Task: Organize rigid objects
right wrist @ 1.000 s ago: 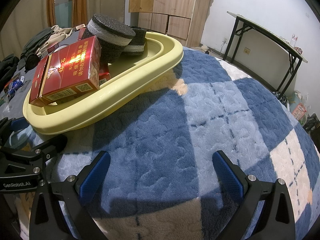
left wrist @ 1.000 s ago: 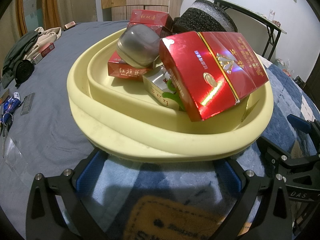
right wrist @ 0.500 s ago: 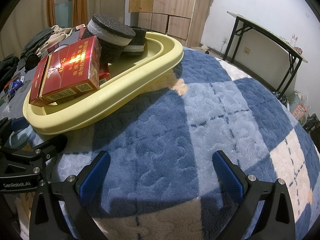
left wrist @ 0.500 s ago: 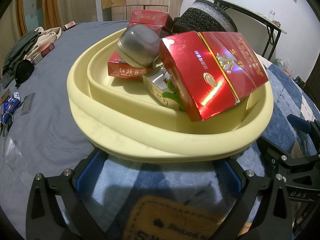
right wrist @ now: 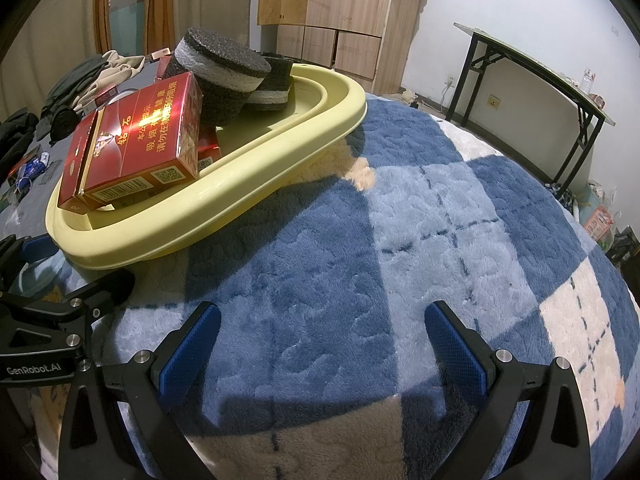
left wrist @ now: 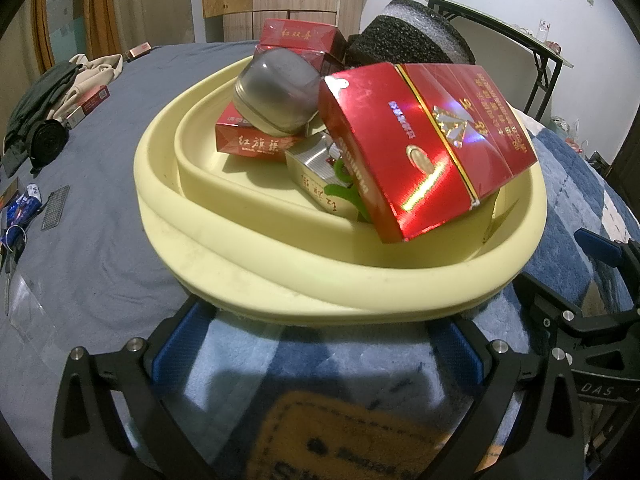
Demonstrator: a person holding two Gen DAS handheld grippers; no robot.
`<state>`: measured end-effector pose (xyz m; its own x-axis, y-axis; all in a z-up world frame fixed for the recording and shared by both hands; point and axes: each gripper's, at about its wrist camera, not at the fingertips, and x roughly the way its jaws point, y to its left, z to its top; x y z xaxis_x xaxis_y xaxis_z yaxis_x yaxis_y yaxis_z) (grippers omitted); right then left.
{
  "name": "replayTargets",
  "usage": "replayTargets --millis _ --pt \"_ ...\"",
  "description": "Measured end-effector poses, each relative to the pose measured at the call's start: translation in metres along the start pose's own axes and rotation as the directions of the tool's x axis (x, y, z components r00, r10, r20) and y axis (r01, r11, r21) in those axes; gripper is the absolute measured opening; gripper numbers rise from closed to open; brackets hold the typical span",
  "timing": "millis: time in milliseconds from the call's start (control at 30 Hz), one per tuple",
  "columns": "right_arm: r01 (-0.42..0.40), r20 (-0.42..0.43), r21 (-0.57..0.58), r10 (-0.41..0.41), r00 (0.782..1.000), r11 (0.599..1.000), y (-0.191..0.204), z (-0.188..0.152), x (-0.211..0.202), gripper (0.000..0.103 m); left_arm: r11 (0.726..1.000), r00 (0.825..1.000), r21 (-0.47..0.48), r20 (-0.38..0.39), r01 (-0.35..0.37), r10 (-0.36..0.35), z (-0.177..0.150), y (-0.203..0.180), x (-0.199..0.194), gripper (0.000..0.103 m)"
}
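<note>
The left gripper (left wrist: 316, 348) is hovering low over the blue checked blanket (right wrist: 420, 216), its blue-padded jaws spread wide and gripping nothing; the near rim of the pale yellow basin (left wrist: 280, 280) is sitting just beyond its fingertips, toward 12 o'clock. The right gripper (right wrist: 322, 340) is likewise standing wide and empty over bare blanket, with the basin lying at about 10 o'clock from it.

Inside the basin, a large red carton (left wrist: 424, 144) is leaning tilted against the wall at 3 o'clock in the left wrist view. A grey rounded tin (left wrist: 276, 92) is resting on a smaller red box (left wrist: 252, 144) toward 11 o'clock. A silver pack (left wrist: 316, 176) and a green piece (left wrist: 340, 188) are showing partly under the carton. Black foam discs (right wrist: 224, 76) are stacked at the far end, at 1 o'clock.

At 9 o'clock, outside the basin, clothes (left wrist: 52, 92) and small items are lying on a grey sheet (left wrist: 100, 220).
</note>
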<state>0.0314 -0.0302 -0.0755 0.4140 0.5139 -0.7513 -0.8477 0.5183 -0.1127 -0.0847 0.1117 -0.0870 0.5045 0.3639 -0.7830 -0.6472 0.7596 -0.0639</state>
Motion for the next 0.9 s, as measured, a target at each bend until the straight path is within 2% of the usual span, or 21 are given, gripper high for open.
replayTargets --millis 900 --pt "0.0 0.0 0.0 0.0 1.0 1.0 0.0 0.0 0.0 0.103 1.0 1.0 0.0 0.0 0.0 0.0 0.0 0.0 0.0 0.103"
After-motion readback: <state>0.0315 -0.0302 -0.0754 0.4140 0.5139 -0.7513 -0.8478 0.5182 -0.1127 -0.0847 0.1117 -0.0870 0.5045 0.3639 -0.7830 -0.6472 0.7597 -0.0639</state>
